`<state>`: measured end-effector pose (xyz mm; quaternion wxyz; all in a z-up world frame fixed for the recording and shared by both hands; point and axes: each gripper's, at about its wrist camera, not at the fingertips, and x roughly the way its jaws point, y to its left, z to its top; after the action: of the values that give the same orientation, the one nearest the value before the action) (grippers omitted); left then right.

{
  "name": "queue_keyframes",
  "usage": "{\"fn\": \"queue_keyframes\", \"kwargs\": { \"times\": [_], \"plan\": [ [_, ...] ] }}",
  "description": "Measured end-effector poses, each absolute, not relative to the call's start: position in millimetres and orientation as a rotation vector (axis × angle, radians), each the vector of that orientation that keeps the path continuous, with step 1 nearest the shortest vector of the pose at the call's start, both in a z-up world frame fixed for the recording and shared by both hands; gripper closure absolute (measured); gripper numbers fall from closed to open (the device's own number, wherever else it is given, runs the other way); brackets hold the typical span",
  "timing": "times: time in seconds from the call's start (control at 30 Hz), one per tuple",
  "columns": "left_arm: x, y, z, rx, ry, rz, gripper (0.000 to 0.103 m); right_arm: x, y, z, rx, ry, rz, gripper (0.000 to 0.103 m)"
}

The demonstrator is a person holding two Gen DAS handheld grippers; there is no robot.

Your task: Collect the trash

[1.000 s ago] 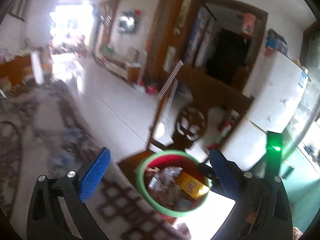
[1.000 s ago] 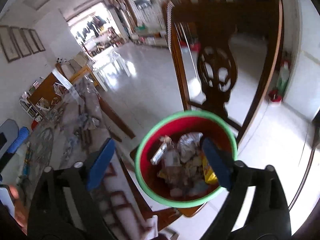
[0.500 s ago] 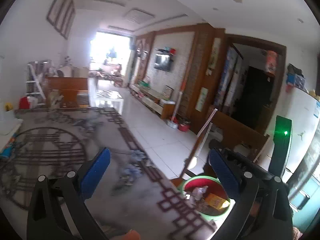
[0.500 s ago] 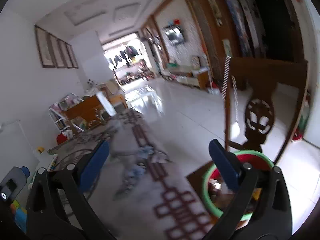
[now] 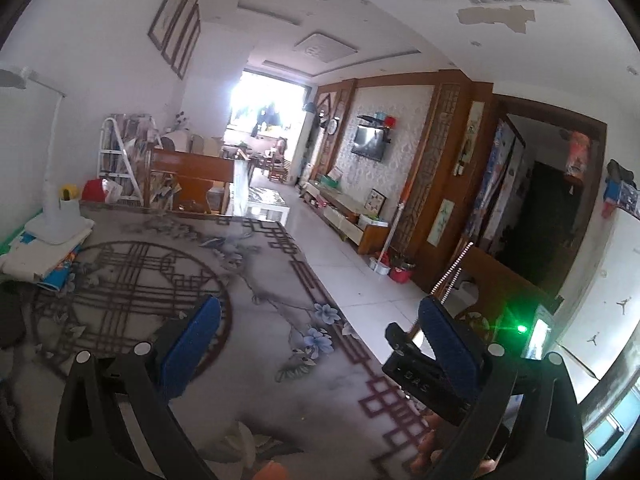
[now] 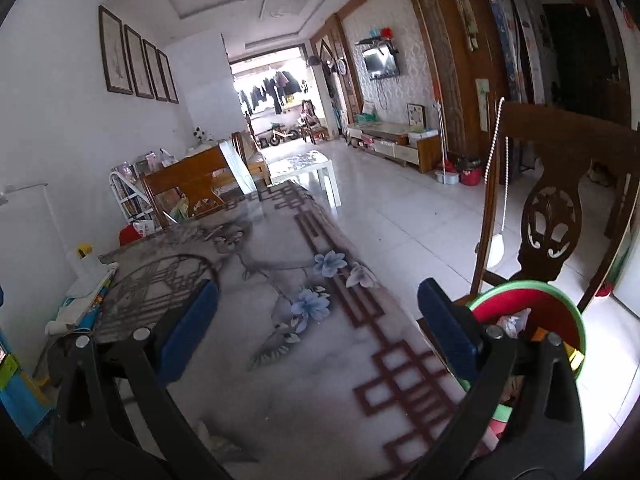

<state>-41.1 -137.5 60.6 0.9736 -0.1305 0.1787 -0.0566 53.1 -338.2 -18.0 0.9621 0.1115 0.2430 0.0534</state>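
Observation:
My left gripper (image 5: 320, 344) is open and empty above the patterned table (image 5: 240, 360). The other gripper's black body (image 5: 424, 384) shows by its right finger. My right gripper (image 6: 318, 328) is open and empty over the same table (image 6: 280, 360). The red trash bin with a green rim (image 6: 552, 300) sits past the table's right edge on a chair seat, with wrappers and crumpled trash (image 6: 514, 322) inside. A small pale scrap (image 6: 218, 442) lies on the table near my right gripper's base; it also shows in the left wrist view (image 5: 250, 438).
A carved wooden chair (image 6: 556, 216) stands behind the bin. A white lamp base on stacked books (image 5: 56, 232) sits at the table's far left. More wooden chairs (image 6: 192, 188) stand at the far end. White tiled floor (image 6: 400, 208) runs to the right.
Both grippers swung up and away from over the trash bin and now point level across the table. Both stayed open and empty.

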Motion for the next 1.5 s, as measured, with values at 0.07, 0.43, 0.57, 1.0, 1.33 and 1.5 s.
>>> {"fn": "queue_keyframes", "kwargs": {
  "times": [0.07, 0.43, 0.57, 1.0, 1.33, 1.5],
  "plan": [
    [-40.0, -139.1, 59.7, -0.251, 0.374, -0.120, 0.008, 52.8, -336.5, -18.5, 0.227, 0.493, 0.117, 0.005],
    [-39.2, -138.0, 53.0, -0.259, 0.405, -0.162, 0.008, 48.5, -312.1, -16.8, 0.118, 0.460, 0.169, 0.005],
    [-38.3, -136.0, 50.7, -0.243, 0.419, -0.127, 0.008, 47.1, -312.1, -16.0, 0.121, 0.456, 0.170, 0.005],
    [-31.6, -118.4, 44.6, -0.257, 0.461, -0.066, 0.008, 47.7, -310.0, -15.5, 0.118, 0.459, 0.173, 0.005],
    [-31.2, -117.7, 42.6, -0.249, 0.465, -0.070, 0.008, 47.6, -308.0, -18.8, 0.117, 0.469, 0.179, 0.005],
    [-32.3, -116.6, 40.1, -0.258, 0.463, -0.076, 0.008, 47.7, -306.8, -21.2, 0.117, 0.478, 0.182, 0.005]
  ]
}}
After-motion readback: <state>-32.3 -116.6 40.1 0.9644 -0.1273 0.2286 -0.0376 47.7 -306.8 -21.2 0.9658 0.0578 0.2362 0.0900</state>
